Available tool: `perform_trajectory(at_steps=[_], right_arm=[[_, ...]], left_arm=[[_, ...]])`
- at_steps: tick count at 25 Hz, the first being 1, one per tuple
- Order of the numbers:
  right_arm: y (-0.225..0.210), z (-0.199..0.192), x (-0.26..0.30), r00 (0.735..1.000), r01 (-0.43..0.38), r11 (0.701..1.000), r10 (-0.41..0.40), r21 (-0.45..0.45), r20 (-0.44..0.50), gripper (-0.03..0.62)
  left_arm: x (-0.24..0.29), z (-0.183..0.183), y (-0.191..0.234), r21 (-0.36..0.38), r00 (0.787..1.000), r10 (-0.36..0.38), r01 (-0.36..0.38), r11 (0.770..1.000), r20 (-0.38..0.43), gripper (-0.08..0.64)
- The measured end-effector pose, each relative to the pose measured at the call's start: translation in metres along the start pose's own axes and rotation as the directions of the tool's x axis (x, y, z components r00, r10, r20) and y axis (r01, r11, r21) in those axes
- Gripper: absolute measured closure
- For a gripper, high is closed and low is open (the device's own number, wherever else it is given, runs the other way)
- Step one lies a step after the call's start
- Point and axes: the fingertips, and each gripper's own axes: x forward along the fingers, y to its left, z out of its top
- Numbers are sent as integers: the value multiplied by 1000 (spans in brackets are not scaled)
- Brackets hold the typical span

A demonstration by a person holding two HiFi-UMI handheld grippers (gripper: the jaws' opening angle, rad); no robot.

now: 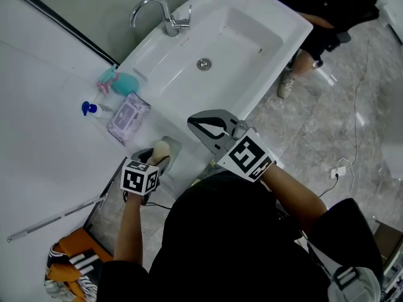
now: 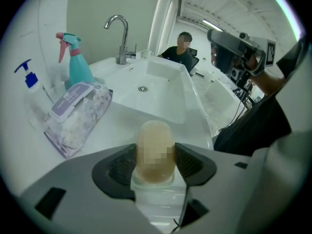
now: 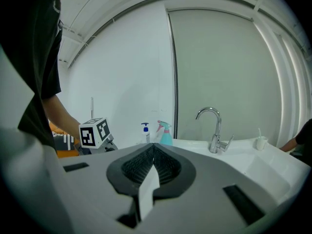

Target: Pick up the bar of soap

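A pale beige bar of soap (image 2: 154,150) stands on end between the pads of my left gripper (image 2: 155,162), which is shut on it just above a clear soap dish (image 2: 157,199). From the head view the soap (image 1: 161,150) and left gripper (image 1: 157,157) sit over the grey dish (image 1: 174,146) at the counter's near end. My right gripper (image 1: 213,128) hovers in the air beside the sink's front edge, jaws shut together with nothing between them (image 3: 153,165).
A white sink basin (image 1: 217,49) with a chrome tap (image 1: 157,11) fills the counter's far part. A wipes pack (image 1: 128,118), a teal spray bottle (image 1: 118,81) and a blue-capped pump bottle (image 1: 93,109) stand left of the soap. A person sits beyond the sink (image 1: 327,11).
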Motion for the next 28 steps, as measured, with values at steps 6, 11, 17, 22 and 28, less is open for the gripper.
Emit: perform_trajectory(at_steps=[6, 11, 17, 22, 28], right_arm=[[1, 1, 2, 1000, -6, 1000, 5, -8, -11, 588], [1, 4, 5, 1000, -8, 1000, 8, -17, -16, 588], [6, 13, 7, 1000, -19, 999, 19, -33, -16, 588], [17, 18, 12, 999, -47, 998, 47, -41, -22, 588], [36, 25, 17, 995, -89, 994, 86, -70, -40, 588]], left_arm=[[-31, 33, -2, -58, 984, -1, 12, 998, 178, 296], [-65, 61, -6, -119, 939, -6, 50, 992, 344, 296], [-116, 88, -24, -167, 839, -37, 151, 974, 544, 296], [-153, 97, -39, -203, 728, -81, 294, 934, 681, 296], [-178, 86, -44, -254, 652, -53, 368, 895, 756, 296]])
